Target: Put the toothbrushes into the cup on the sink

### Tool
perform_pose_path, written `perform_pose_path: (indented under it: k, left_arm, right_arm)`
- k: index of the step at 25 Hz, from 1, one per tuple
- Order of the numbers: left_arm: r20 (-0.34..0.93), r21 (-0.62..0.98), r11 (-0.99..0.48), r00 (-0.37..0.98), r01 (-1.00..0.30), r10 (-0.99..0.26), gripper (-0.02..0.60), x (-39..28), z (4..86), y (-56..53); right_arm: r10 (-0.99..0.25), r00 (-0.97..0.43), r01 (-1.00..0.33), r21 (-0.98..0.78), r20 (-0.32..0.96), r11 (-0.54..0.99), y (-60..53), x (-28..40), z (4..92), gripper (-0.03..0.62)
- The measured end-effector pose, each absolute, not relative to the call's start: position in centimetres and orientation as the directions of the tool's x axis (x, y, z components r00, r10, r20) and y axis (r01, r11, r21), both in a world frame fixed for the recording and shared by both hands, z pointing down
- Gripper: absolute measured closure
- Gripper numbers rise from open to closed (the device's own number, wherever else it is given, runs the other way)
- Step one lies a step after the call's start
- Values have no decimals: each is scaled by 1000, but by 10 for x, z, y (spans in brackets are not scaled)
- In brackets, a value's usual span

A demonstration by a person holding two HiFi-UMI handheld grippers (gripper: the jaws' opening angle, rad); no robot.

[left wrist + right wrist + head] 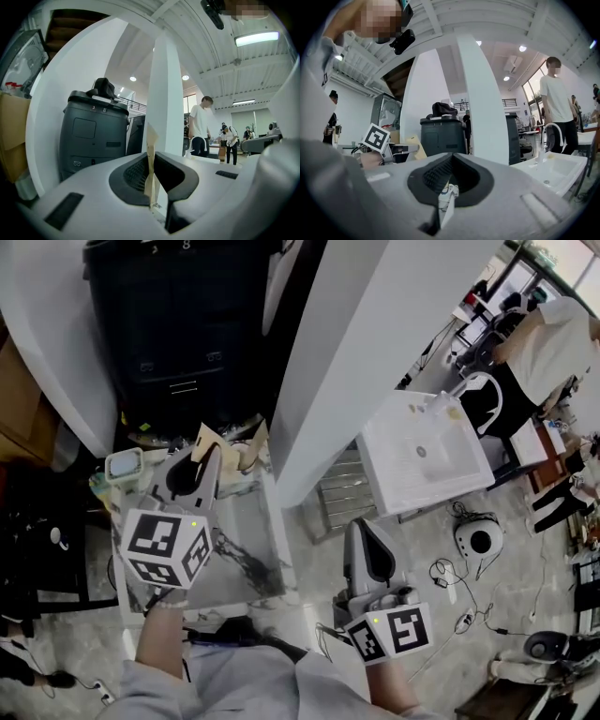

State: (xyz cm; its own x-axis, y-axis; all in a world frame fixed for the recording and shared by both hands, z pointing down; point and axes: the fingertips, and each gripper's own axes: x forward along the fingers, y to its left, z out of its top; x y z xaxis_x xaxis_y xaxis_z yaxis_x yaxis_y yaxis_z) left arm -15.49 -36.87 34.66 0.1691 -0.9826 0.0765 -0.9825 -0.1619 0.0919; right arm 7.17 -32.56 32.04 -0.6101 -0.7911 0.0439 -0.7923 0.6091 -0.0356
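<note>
White pillar (366, 352) between marble table (248, 554) and sink (469, 474); open floor (422, 554) before sink.

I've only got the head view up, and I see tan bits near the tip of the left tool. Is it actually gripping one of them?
Observer: Yes. In the left gripper view the left tool has its jaws closed on a thin tan strip. The strip stands edge-on in the gap and sticks out past the tips.
Operator: And the right tool? I can't see anything in it from up here.
Observer: It is not empty. The right gripper view shows the right tool shut on a small white item, sitting low between the pads. I cannot tell for sure what the item is.
</note>
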Motion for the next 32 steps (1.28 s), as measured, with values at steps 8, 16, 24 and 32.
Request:
perform_pose_path:
  k: [8, 16, 24, 32]
  left_arm:
    - [112, 99, -161, 172, -982, -979, 548, -163, 382, -402]
    - [145, 125, -142, 160, -982, -976, 548, -177, 420, -432]
    - [193, 151, -140, 169, -978, -967, 548, -179, 458, -456]
    - [252, 151, -141, 176, -979, -952, 548, -177, 493, -470]
  right_arm:
    - [-801, -594, -805, -33, 74, 593, -328, 73, 327, 595]
    - [-810, -577, -816, -26, 108, 578, -332, 71, 336, 595]
    - [-812, -566, -822, -31, 144, 568, -336, 70, 348, 595]
    - [-812, -562, -826, -50, 158, 562, -339, 71, 356, 595]
